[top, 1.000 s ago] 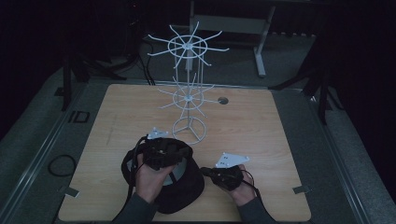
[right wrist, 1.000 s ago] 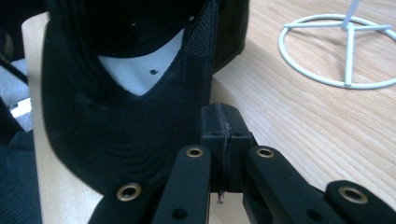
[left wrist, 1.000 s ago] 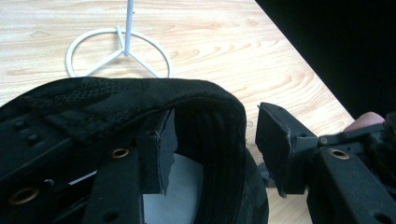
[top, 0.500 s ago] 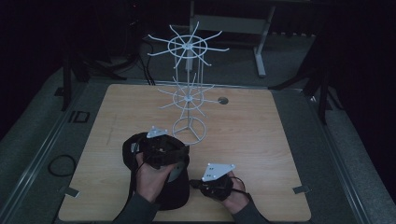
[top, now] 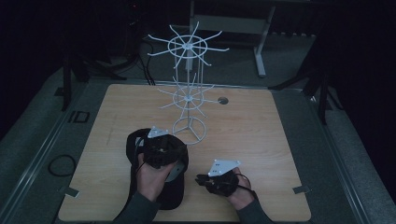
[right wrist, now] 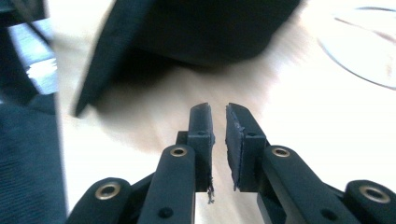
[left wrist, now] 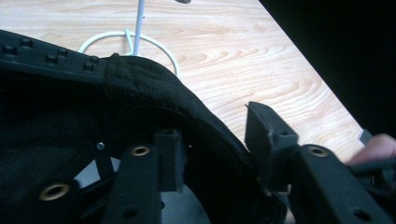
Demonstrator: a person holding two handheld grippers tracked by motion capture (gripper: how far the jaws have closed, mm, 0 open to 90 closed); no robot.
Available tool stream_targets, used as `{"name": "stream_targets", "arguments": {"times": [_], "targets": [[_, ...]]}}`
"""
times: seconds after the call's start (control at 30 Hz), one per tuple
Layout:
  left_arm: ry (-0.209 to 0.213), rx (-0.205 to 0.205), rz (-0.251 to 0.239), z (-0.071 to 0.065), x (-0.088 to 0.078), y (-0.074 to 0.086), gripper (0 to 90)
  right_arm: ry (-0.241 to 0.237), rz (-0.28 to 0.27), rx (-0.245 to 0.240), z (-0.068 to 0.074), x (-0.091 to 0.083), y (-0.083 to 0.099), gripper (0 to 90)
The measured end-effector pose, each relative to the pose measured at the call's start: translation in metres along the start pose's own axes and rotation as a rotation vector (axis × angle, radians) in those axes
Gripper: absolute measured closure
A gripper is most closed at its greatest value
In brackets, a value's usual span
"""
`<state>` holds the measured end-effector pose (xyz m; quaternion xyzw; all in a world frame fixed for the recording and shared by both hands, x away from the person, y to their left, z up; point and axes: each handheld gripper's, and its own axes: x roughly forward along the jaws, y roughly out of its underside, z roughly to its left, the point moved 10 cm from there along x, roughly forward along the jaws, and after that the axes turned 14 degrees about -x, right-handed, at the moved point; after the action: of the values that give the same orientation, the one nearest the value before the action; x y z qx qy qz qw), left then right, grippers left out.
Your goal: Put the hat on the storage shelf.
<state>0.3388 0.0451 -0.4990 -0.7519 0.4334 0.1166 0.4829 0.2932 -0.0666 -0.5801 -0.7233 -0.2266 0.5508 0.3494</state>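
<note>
A black cap [top: 169,198] lies upside down on the wooden table [top: 261,140], its brim toward the near edge. My left gripper [top: 161,150] sits over its crown. In the left gripper view the cap's rim [left wrist: 140,88] runs between the jaws, one pad [left wrist: 170,158] inside the cap and the other pad [left wrist: 266,135] outside, and the jaws have just been closing. My right gripper [top: 201,179] lies low on the table to the right of the brim, pointing at it. Its jaws [right wrist: 218,126] have just been opening and stand a narrow gap apart with nothing between them.
A white wire rack [top: 189,98] with two tiers of hooks stands on a ring base [top: 189,131] just beyond the cap. A small round hole [top: 223,100] marks the table behind it. Dark floor and metal legs surround the table.
My right gripper has drawn back a little toward the near edge, away from the cap's side. The left hand has stayed on the cap.
</note>
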Motion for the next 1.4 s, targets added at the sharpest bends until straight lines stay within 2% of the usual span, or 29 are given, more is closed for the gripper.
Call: {"name": "stream_targets", "arguments": {"times": [0.1,0.27,0.47,0.57,0.7,0.87,0.9,1.03,1.07,1.1,1.27,1.4], "targets": [[-0.006,0.029,0.004,-0.003,-0.003,0.001,66.7,0.042,0.010,0.042,-0.014,-0.006,0.010,78.1],[-0.012,0.114,0.024,-0.009,-0.009,0.003,75.7,0.100,0.006,0.099,-0.033,-0.017,0.023,77.3],[0.039,0.225,0.048,-0.023,-0.019,0.004,81.3,0.151,0.009,0.144,-0.049,-0.027,0.034,77.1],[0.074,0.261,0.052,-0.030,-0.024,0.003,82.8,0.170,0.016,0.161,-0.054,-0.030,0.039,76.4],[0.127,0.285,0.061,-0.038,-0.029,-0.001,84.8,0.201,0.024,0.183,-0.062,-0.032,0.047,75.6],[0.168,0.313,0.070,-0.045,-0.032,-0.005,85.3,0.237,0.036,0.212,-0.070,-0.035,0.055,75.3],[0.194,0.324,0.074,-0.049,-0.034,-0.006,85.3,0.243,0.034,0.219,-0.072,-0.035,0.057,75.3],[0.239,0.349,0.086,-0.056,-0.037,-0.008,85.4,0.283,0.046,0.244,-0.081,-0.039,0.066,74.8],[0.239,0.349,0.086,-0.056,-0.037,-0.008,85.4,0.283,0.046,0.244,-0.081,-0.039,0.066,74.8],[0.270,0.362,0.090,-0.060,-0.037,-0.008,85.4,0.290,0.045,0.247,-0.082,-0.039,0.068,74.5],[0.308,0.389,0.108,-0.066,-0.036,-0.008,85.4,0.335,0.054,0.281,-0.091,-0.041,0.079,71.6],[0.361,0.404,0.120,-0.073,-0.035,-0.007,85.3,0.364,0.057,0.306,-0.097,-0.042,0.085,67.9]]}}
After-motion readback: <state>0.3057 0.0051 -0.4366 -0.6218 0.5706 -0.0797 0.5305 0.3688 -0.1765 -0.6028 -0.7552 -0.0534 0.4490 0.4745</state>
